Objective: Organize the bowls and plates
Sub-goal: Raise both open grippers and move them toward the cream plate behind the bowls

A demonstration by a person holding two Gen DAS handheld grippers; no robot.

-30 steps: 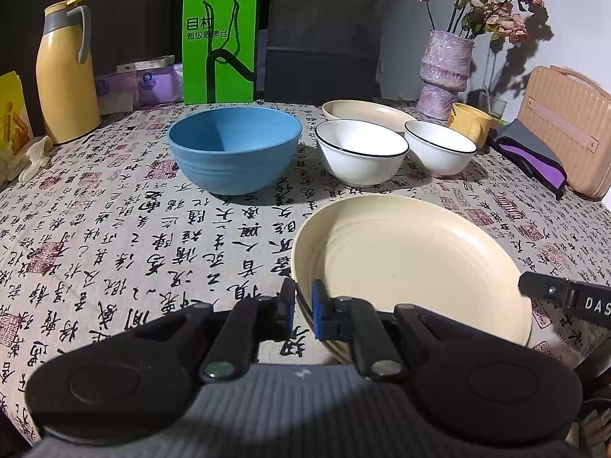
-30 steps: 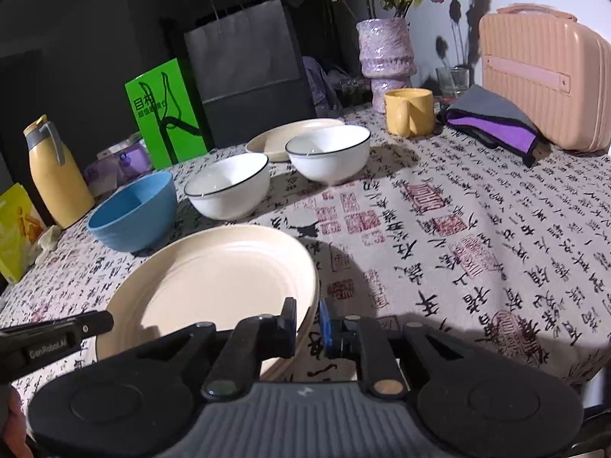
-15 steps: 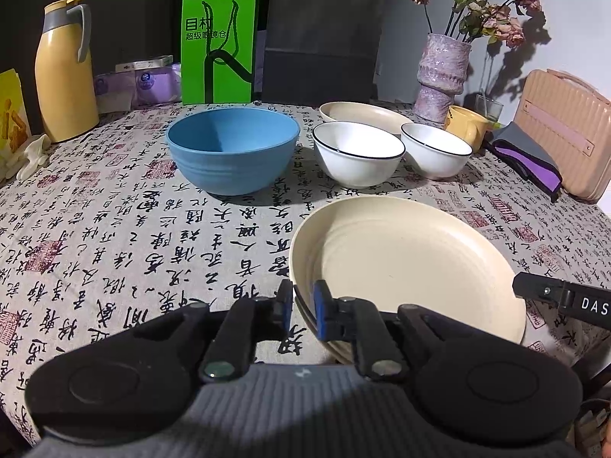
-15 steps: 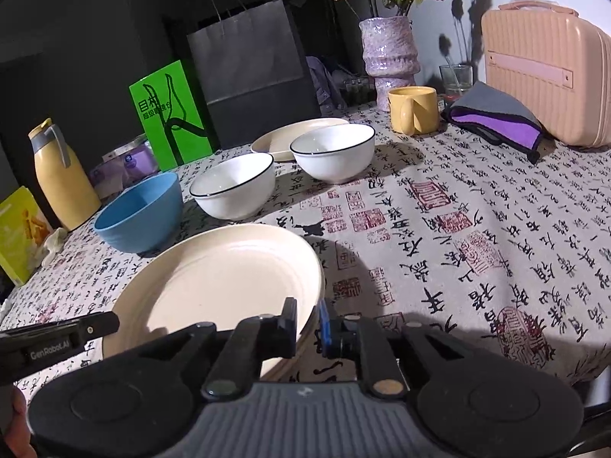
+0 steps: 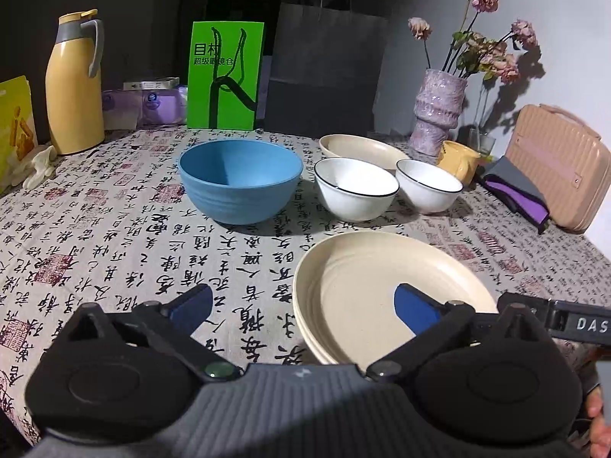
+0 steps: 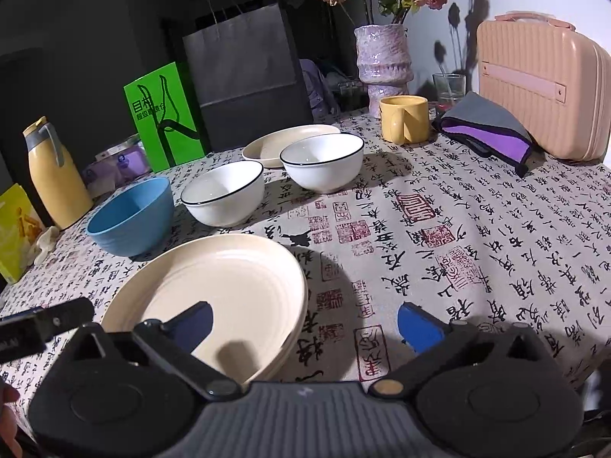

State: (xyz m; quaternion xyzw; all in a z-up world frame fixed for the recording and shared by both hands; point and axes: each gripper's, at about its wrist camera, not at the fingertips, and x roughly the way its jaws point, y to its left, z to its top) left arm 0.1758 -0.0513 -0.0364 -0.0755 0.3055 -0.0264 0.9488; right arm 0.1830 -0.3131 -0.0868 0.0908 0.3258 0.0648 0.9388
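Both jaws have just been opened, left hand-held gripper (image 5: 301, 305) and right hand-held gripper (image 6: 303, 322) spread astride opposite rims of the stacked cream plates (image 5: 382, 290) resting on the bench (image 5: 114, 236); bowl nesting is likely needed next.

Home: tablecloth (image 5: 114, 236), flower vase (image 5: 439, 114), thermos (image 5: 74, 87).

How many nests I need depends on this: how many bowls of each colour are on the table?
Blue bowl: 1
White bowls: 2
Total: 3
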